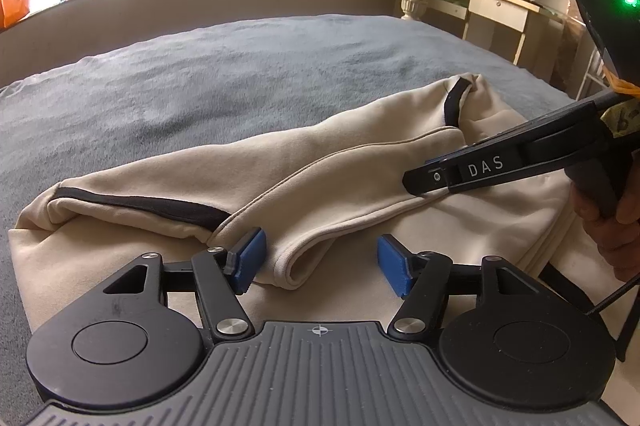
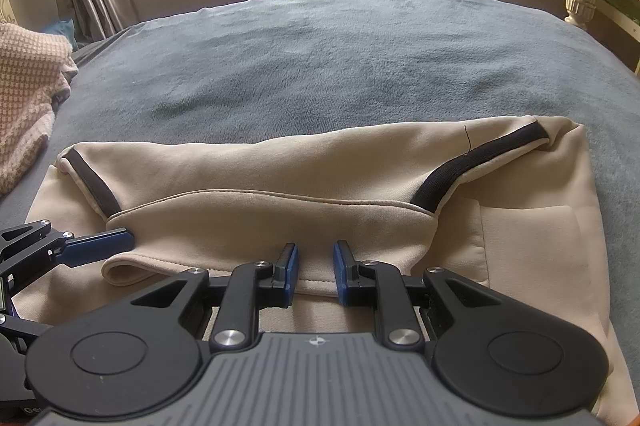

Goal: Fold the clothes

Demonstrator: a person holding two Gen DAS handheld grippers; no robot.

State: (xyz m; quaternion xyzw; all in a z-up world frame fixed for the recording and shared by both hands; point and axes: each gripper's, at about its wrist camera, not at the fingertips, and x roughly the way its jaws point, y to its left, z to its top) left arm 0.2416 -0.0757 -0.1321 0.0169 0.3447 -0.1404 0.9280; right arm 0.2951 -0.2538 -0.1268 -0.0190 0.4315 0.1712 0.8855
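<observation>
Knitted cloth (image 2: 28, 98): checked pink and white, heaped at far left of the right tongs' view, on the bed edge, well apart from both tongs.
Bedcover (image 2: 320, 66): grey-blue fleece, spreads ahead of both tongs and bears the garment.
Garment (image 2: 280, 186): cream sweatshirt with black trim bands, lies flat on the bedcover directly under and ahead of both tongs.
Garment long axis: runs left to right across the right tongs' view; folded upper edge faces away from the tongs, hems face toward them.
Sleeve cuff (image 1: 294, 268): open end points toward the left tongs, lying between their pads.
Left tongs (image 1: 320, 262): jaws stand wide; blue pads either side of the cuff, not pressing it.
Right tongs (image 2: 316, 274): jaws narrow, a small gap showing between the pads; a hem edge lies just behind the gap; no grip visible.
Person's hand (image 1: 612, 226): grasps the right tongs' handle, right of the left tongs.
Desk (image 1: 480, 6): pale, well beyond the bed, far right.
</observation>
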